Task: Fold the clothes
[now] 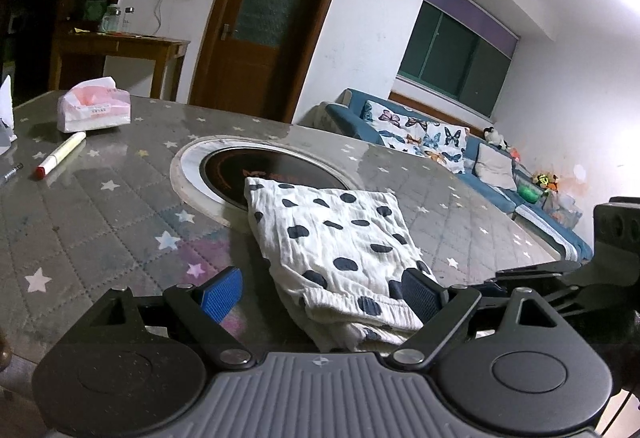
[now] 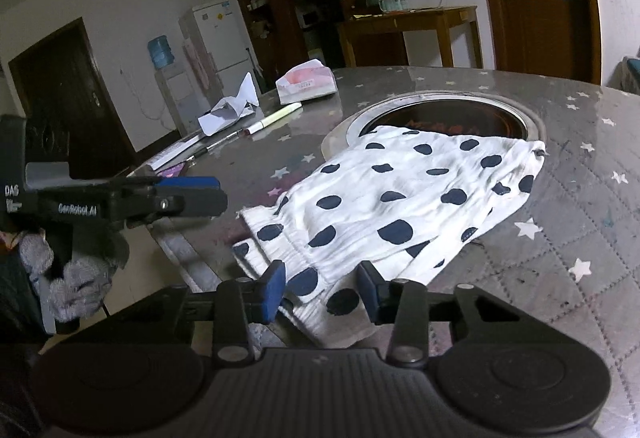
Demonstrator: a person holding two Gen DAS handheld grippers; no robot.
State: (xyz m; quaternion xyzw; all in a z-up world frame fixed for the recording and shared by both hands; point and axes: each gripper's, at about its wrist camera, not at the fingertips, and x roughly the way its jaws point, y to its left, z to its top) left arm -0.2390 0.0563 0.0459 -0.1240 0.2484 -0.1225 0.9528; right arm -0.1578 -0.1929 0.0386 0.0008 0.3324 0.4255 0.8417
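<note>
A folded white garment with dark dots (image 1: pixel 332 234) lies on the star-patterned table (image 1: pixel 100 222), its far end over the round inset cooker (image 1: pixel 276 166). My left gripper (image 1: pixel 320 294) is open wide at the garment's near, elastic-waistband end; the cloth lies against the right blue pad and apart from the left one. In the right wrist view the same garment (image 2: pixel 404 190) spreads ahead. My right gripper (image 2: pixel 322 290) is open, with a waistband corner lying in the gap between its fingers. The left gripper (image 2: pixel 188 190) shows side-on at the left, above the table edge.
A pink tissue pack (image 1: pixel 94 110) and a marker pen (image 1: pixel 60 154) lie at the far left of the table. Crumpled paper (image 2: pixel 232 106) and pens lie near the left edge. A wooden desk (image 1: pixel 120 46), a door and a blue sofa (image 1: pixel 460 154) stand beyond.
</note>
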